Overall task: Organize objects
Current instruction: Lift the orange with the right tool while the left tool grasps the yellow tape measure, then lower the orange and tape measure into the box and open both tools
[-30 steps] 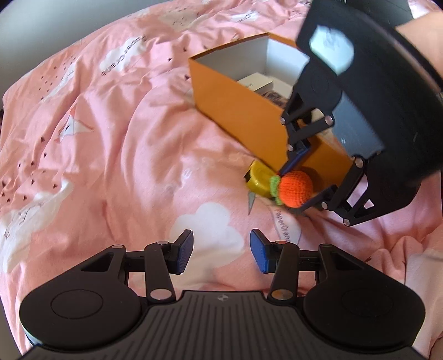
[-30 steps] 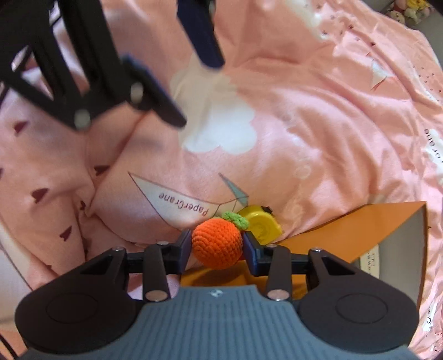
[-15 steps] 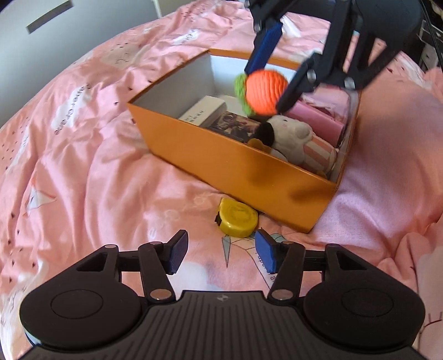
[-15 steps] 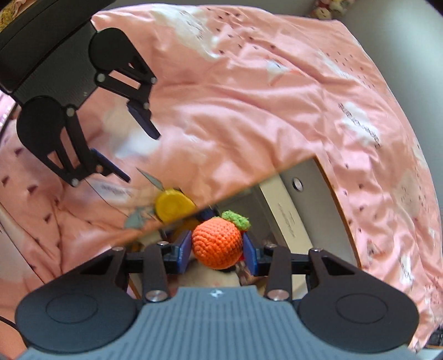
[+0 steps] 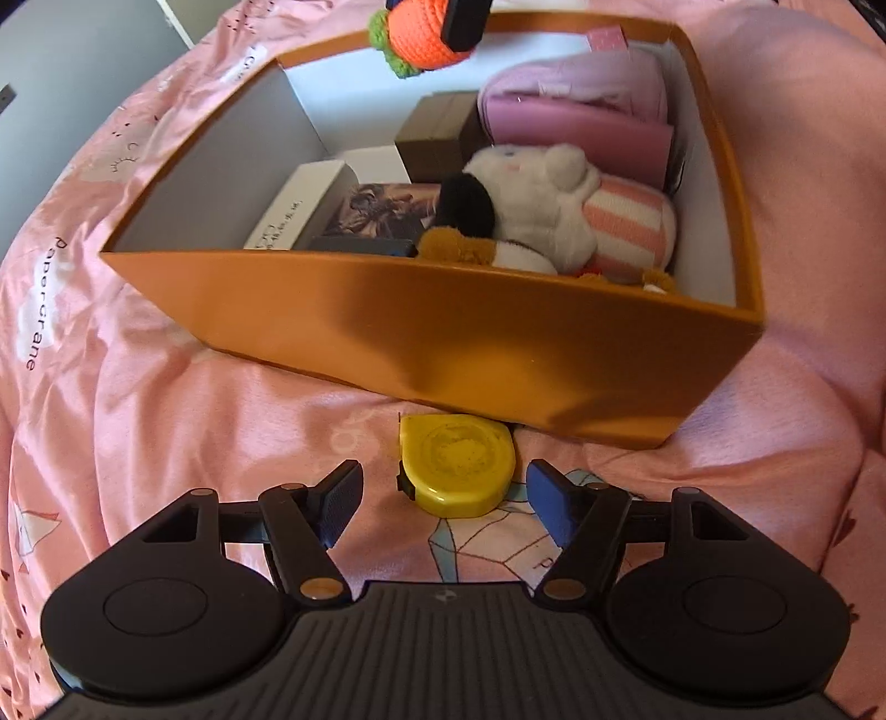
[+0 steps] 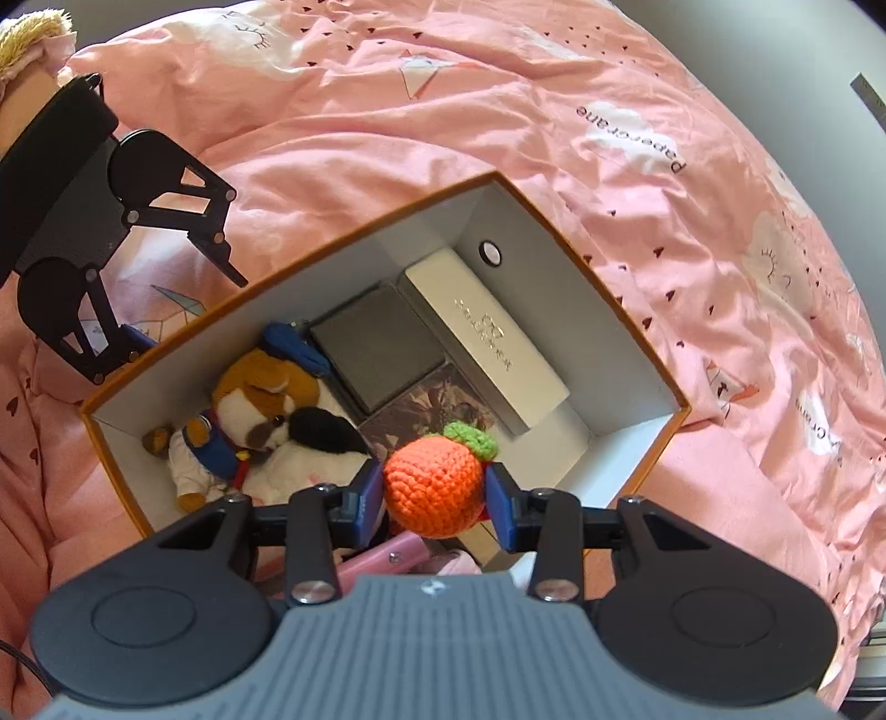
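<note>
Fingers of the left gripper (image 5: 444,501) are spreading apart just outside the near wall of the orange box (image 5: 443,338), with the yellow tape measure (image 5: 457,468) lying on the pink bedding (image 5: 166,421) between and slightly ahead of the tips, untouched. Over the box's open top, the right gripper (image 6: 434,501) has its blue pads (image 6: 370,498) clamped on either side of the crocheted orange (image 6: 433,487).

Crocheted orange (image 5: 423,30) cropped by the top edge in the left wrist view, its holder barely shown. Yellow tape measure (image 5: 457,465) tucked partly under the orange box (image 5: 443,338). White box (image 6: 487,338) lettering too small to read.
</note>
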